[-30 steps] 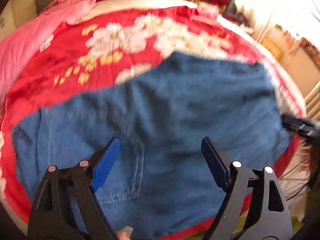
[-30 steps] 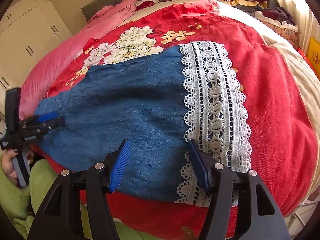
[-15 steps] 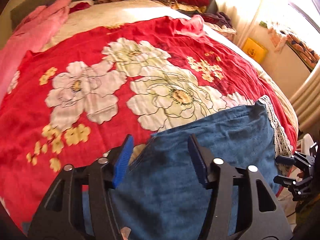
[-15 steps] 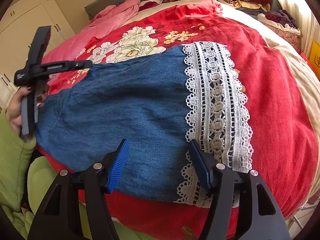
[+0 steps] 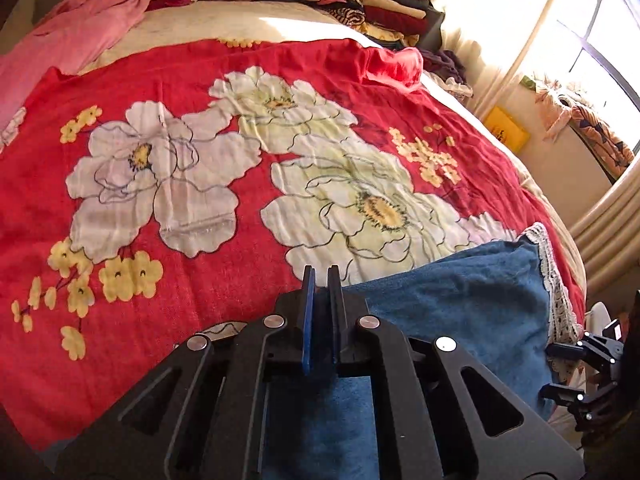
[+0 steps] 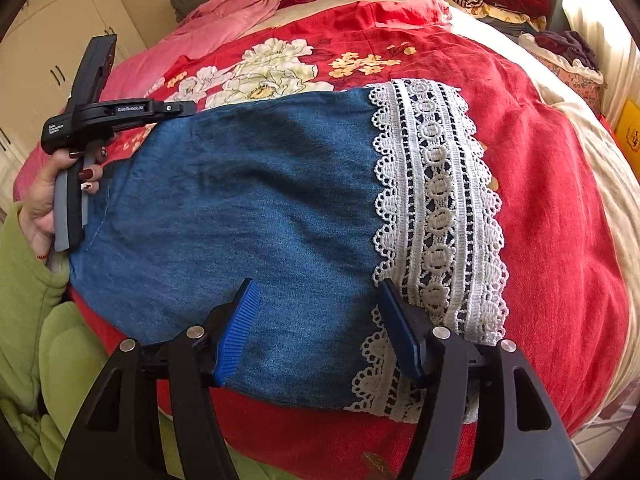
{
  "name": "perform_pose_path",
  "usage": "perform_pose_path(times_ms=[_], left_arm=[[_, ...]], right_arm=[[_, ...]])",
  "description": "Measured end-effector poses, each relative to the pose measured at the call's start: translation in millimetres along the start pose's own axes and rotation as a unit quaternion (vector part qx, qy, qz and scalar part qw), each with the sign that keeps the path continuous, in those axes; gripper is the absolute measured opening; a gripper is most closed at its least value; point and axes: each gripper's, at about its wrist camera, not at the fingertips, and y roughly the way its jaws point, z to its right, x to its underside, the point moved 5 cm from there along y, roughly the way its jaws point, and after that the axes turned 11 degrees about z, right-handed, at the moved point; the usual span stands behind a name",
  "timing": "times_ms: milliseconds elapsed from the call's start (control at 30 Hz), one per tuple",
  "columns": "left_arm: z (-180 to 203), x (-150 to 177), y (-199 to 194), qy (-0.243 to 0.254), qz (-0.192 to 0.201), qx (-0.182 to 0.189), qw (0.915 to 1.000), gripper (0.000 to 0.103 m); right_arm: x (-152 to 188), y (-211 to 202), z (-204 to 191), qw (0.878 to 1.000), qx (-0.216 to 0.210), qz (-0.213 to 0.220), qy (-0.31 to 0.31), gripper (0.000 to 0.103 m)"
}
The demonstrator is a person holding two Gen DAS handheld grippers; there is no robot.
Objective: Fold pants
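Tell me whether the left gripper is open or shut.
Shut: the left gripper has its blue pads nearly together at the pants' edge; whether cloth is pinched, cannot tell.

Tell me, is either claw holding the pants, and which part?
The left claw is shut at the far edge of the blue pants, apparently pinching it near the waist end. The right claw is open above the lace hem, holding nothing.

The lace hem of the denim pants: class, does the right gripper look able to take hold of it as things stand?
Probably yes. The right gripper hovers open over the pants, its right finger already at the lace hem. Nothing lies on the lace, and the left gripper is shut at the far corner.
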Motion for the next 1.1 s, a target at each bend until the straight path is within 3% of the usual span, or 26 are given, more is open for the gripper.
perform_pose_path(times_ms=[133, 200, 267, 367, 467, 533, 600, 633, 667, 700, 900, 1000, 1100], left_arm=[[5, 8, 4, 0.017, -0.007, -0.009, 0.9998, 0.002], [7, 7, 0, 0.021, -0.001, -0.008, 0.9997, 0.002], [7, 8, -3, 0.022, 0.002, -0.009, 0.9997, 0.005], [3, 10, -5, 0.019, 0.001, -0.011, 0.9998, 0.013], [1, 12, -4, 0.014, -0.005, -0.006, 0.9999, 0.033], [4, 14, -1, 0.018, -0.009, -0.009, 0.9997, 0.036], [7, 18, 3, 0.031, -0.012, -0.022, 0.9992, 0.035], [9, 19, 5, 0.032, -0.015, -0.026, 0.999, 0.03], [11, 19, 5, 0.027, -0.017, -0.018, 0.9993, 0.011], [13, 19, 3, 0.021, -0.016, -0.013, 0.9996, 0.004], [26, -9, -27, 0.049, 0.058, -0.034, 0.9966, 0.002], [23, -8, -8, 0.054, 0.043, -0.055, 0.9961, 0.002], [10, 5, 15, 0.055, 0.017, -0.076, 0.9954, 0.004]], right_arm=[[-47, -25, 19, 0.996, 0.012, 0.077, 0.032, 0.06], [-74, -23, 40, 0.994, 0.021, 0.092, 0.058, 0.06], [-91, -10, 58, 0.993, 0.03, 0.089, 0.077, 0.06], [-106, 14, 80, 0.992, 0.032, 0.075, 0.093, 0.048], [-101, 46, 95, 0.993, 0.022, 0.037, 0.112, 0.048], [-89, 60, 98, 0.991, -0.001, 0.021, 0.134, 0.046], [-79, 61, 93, 0.991, -0.016, 0.031, 0.128, 0.037], [-77, 59, 89, 0.992, -0.026, 0.041, 0.116, 0.026], [-78, 55, 88, 0.991, -0.035, 0.049, 0.116, 0.021], [-78, 50, 87, 0.991, -0.04, 0.06, 0.117, 0.018], [-118, 16, 90, 0.987, -0.033, 0.127, 0.088, 0.015], [-124, 40, 93, 0.994, 0.002, 0.092, 0.052, 0.015], [-106, 74, 97, 0.998, 0.029, 0.051, 0.037, 0.017]])
